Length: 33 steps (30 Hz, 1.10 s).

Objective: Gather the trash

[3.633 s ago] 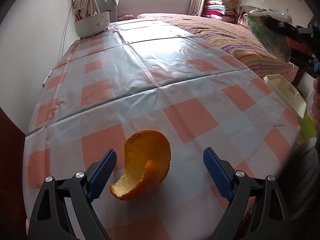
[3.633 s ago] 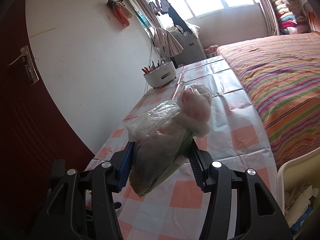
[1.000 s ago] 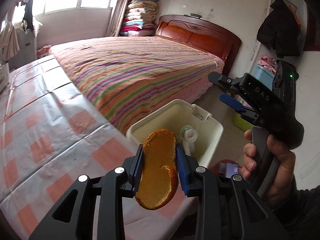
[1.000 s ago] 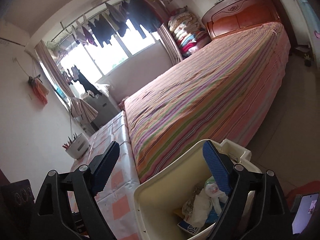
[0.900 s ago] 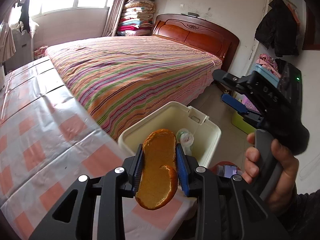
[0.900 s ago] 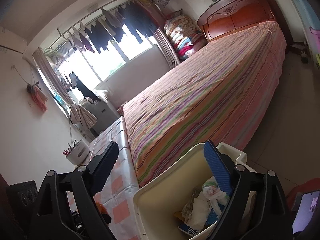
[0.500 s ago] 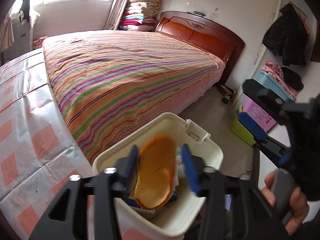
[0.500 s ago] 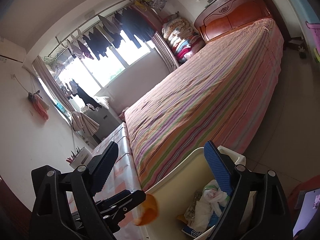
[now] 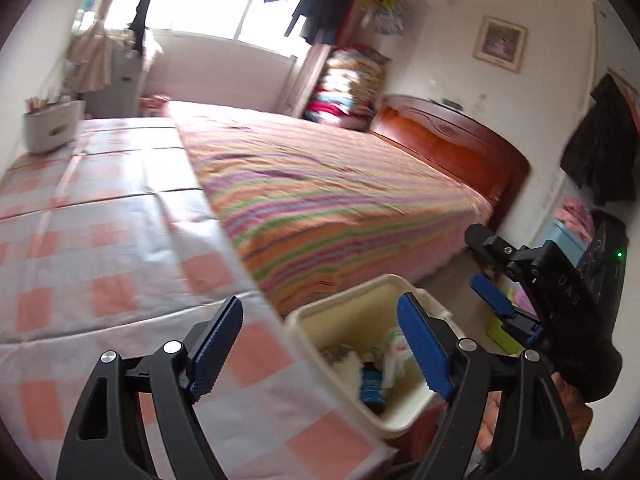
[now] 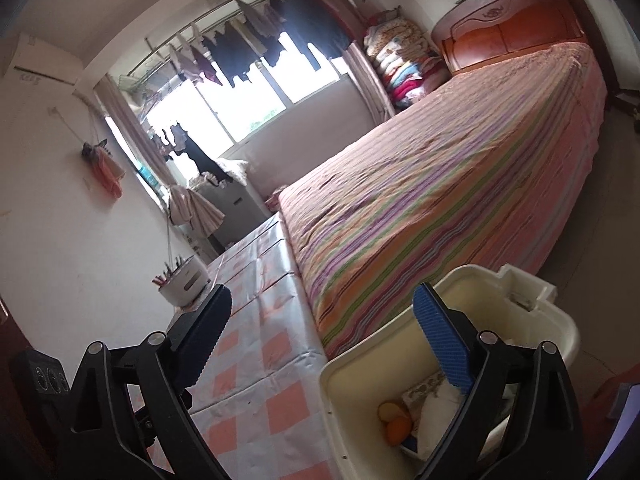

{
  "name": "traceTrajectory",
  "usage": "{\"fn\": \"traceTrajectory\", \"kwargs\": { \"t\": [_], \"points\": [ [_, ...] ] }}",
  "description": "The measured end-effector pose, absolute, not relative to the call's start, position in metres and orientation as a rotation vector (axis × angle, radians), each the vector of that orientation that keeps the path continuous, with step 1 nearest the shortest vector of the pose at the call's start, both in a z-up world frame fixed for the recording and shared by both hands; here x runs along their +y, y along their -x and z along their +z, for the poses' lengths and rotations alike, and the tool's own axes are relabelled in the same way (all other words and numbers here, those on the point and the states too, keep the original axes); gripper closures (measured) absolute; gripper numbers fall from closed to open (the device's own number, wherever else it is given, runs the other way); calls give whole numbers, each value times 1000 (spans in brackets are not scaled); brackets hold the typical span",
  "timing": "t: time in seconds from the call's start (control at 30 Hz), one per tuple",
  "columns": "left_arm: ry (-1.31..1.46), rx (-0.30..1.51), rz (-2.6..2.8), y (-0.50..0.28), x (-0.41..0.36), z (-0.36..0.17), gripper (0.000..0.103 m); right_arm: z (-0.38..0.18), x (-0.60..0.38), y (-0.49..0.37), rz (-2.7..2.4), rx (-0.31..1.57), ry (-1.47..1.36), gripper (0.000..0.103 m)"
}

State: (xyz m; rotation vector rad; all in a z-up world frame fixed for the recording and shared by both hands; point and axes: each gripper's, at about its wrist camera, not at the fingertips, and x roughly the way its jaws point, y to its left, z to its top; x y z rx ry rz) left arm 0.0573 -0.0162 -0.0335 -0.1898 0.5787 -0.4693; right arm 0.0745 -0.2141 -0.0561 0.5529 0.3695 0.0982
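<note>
Judging by what lies where, I put the job close to done. My tablecloth-covered table (image 9: 100, 248), filling the left half of the left wrist view, shows no trash on the part I can see, though its near strip is hidden behind my fingers and the frame is blurred. Beside its corner, at the lower centre-right of that view, stands the cream trash bin (image 9: 352, 292), and it holds what I have gathered: white wrappings, a small blue bottle (image 9: 371, 387) and, seen at the lower right of the right wrist view, the orange peel (image 10: 394, 426) resting at the bottom, left of a pale plastic bag (image 10: 440, 408).

My left gripper (image 9: 320, 348) stands with its blue pads spread wide and nothing between them, over the table edge and the bin. My right gripper (image 10: 340, 340) is likewise spread and empty, hovering above the bin's rim (image 10: 404, 360); from the left camera I see it held at the right edge of the frame.

Against the earliest frames, the peel has left the table and the bag has left my right fingers; both are now in the bin. Half a second ago the peel was slipping from my opening left pads; now it has landed. What remains, I judge, is only a check of the hidden table parts.
</note>
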Motion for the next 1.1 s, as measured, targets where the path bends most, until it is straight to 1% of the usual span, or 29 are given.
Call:
{"fn": "traceTrajectory", "kwargs": {
  "t": [0.17,0.43,0.73,1.1],
  "points": [
    [242,550,-364,-38,26,-33,25,-47,-154,-87,210,399,-500,12],
    [430,491,-251,-29,89,-22,25,-49,-115,-105,280,430,-483,11],
    [465,497,-182,-20,114,-23,25,-46,-121,-101,313,441,-462,11],
    [461,508,-140,-10,133,-27,25,-45,-99,-101,348,449,-402,11]
  ]
}}
